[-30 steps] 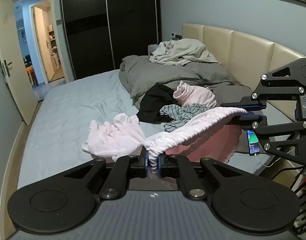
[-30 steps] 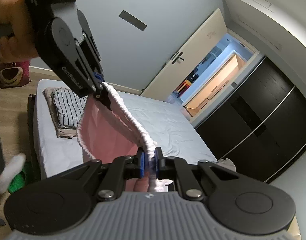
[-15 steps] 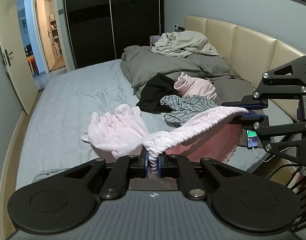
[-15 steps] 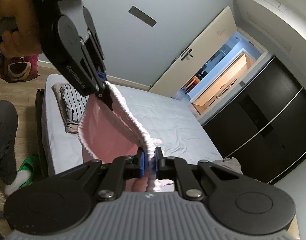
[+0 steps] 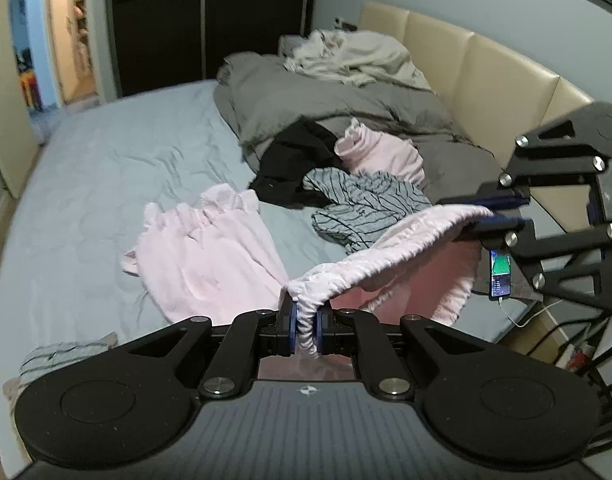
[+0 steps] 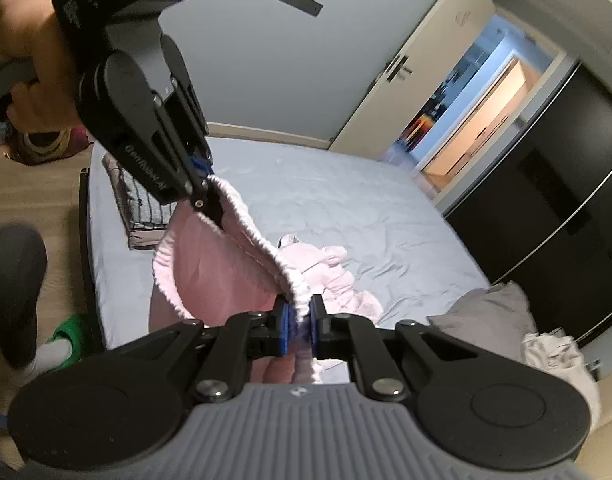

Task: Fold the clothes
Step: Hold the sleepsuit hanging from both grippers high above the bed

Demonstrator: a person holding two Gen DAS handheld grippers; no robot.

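A pink garment (image 5: 389, 248) with a white elasticated waistband is held stretched in the air between the two grippers, above the near edge of the bed (image 5: 106, 168). The left gripper (image 5: 305, 326) is closed tight on one end of the waistband, its blue pads pinching the gathered fabric. The right gripper (image 6: 300, 322) is likewise clamped on the opposite end, with the band bunched between its pads. The pink body of the garment is seen hanging below the band. On the bed sheet a crumpled pale pink garment (image 5: 210, 256) is noted near the middle, with a striped grey garment (image 5: 361, 212) and a black garment (image 5: 298, 164) beside the grey duvet (image 5: 325, 104) toward the headboard end. A folded stack (image 6: 138, 212) is recorded at the foot corner of the bed. A phone (image 5: 499, 274) lies at the bed's side edge.
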